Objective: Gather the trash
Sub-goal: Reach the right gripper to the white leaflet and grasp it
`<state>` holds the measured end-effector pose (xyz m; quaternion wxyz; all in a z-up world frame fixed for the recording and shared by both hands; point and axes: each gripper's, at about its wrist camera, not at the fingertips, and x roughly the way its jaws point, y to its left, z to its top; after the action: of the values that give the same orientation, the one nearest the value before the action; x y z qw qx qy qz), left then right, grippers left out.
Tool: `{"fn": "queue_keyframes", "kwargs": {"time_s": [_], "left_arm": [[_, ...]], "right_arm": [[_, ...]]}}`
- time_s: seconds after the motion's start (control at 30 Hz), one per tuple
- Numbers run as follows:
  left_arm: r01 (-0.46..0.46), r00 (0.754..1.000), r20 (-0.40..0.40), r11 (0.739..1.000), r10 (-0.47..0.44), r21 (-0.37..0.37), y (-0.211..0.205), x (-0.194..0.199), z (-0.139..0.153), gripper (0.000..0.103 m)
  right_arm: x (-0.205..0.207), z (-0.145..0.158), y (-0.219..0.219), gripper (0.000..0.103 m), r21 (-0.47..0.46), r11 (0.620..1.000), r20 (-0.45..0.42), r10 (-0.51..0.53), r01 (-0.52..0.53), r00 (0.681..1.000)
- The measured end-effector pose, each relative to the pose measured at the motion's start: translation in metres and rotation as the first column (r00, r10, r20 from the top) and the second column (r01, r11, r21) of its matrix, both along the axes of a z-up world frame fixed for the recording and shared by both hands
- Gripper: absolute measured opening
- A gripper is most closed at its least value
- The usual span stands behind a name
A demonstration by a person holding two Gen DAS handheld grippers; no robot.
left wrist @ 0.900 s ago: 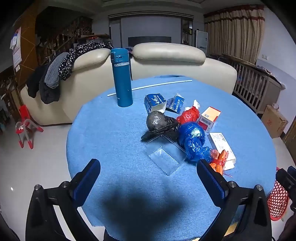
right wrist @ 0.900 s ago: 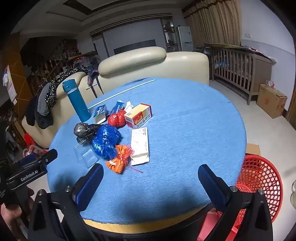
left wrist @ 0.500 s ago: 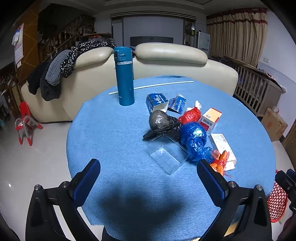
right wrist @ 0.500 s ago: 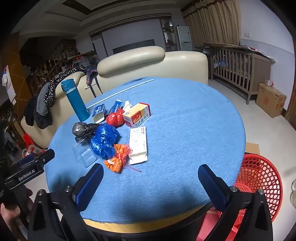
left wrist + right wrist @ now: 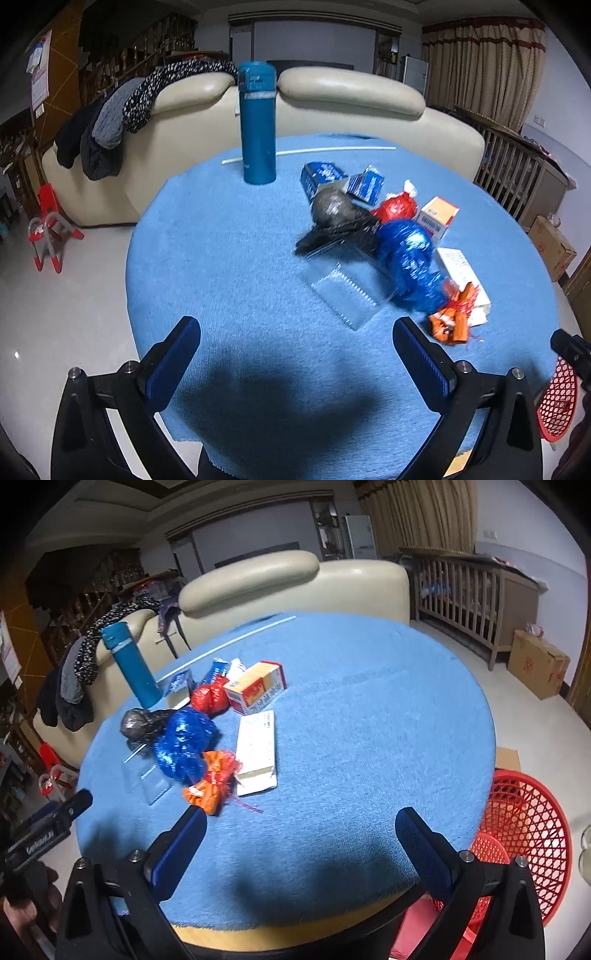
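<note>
Task barely started, as far as these views show. All the trash sits in one cluster on the round blue bench [image 5: 369,709], nothing in either gripper.

Left gripper [image 5: 295,356]: fingers wide apart, empty, hovering over bare bench short of the pile. Right gripper [image 5: 301,840]: fingers wide apart, empty, above the near bench edge, the orange wrapper bundle [image 5: 212,782] just beyond its left finger.

Trash left on the bench:
- clear plastic tray [image 5: 345,286], nearest the left gripper
- black bag [image 5: 334,218], touching the tray's far side
- blue foil bag [image 5: 410,258], against the black bag and the orange bundle
- red bag [image 5: 397,206], behind the blue one
- orange-and-white box [image 5: 255,690], beside the red bag
- flat white box [image 5: 256,751], lying next to the orange bundle
- two small blue cartons [image 5: 364,182] at the back of the pile

The blue flask [image 5: 257,123] stands upright apart from the pile; likely not trash, judgement only. A thin white rod [image 5: 332,150] lies across the far side; unclear whether it counts.

The red basket [image 5: 524,834] stands on the floor by the bench edge on the right, the probable drop point. Its visible part looks empty, though a second red basket seems nested inside and the bottom is partly hidden.

Done: nothing collected. Left: every item, grasp and drop.
</note>
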<state>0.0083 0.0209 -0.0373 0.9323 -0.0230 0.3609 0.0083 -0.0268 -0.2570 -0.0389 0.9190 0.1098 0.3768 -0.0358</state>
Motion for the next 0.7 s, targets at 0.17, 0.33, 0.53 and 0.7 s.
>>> {"fn": "queue_keyframes", "kwargs": {"time_s": [0.17, 0.33, 0.53, 0.7], "left_arm": [[-0.011, 0.999, -0.044, 1.000, 0.011, -0.003, 0.006, 0.010, -0.015, 0.103], [-0.001, 0.998, -0.060, 1.000, 0.001, -0.004, 0.002, 0.019, -0.023, 0.103], [-0.011, 0.994, -0.107, 0.999, 0.007, -0.038, 0.005, 0.024, -0.032, 0.103], [-0.021, 0.992, -0.123, 0.998, 0.014, -0.059, 0.010, 0.030, -0.032, 0.103]], "right_arm": [[0.013, -0.008, 0.001, 0.103, 0.009, 1.000, -0.021, 0.018, -0.018, 1.000], [0.037, -0.011, 0.002, 0.103, 0.017, 0.999, -0.044, 0.040, -0.039, 0.998], [0.097, -0.012, 0.003, 0.103, 0.031, 0.998, -0.093, 0.054, -0.052, 0.994], [0.155, -0.025, 0.010, 0.103, 0.030, 0.999, -0.197, 0.031, -0.026, 0.980]]}}
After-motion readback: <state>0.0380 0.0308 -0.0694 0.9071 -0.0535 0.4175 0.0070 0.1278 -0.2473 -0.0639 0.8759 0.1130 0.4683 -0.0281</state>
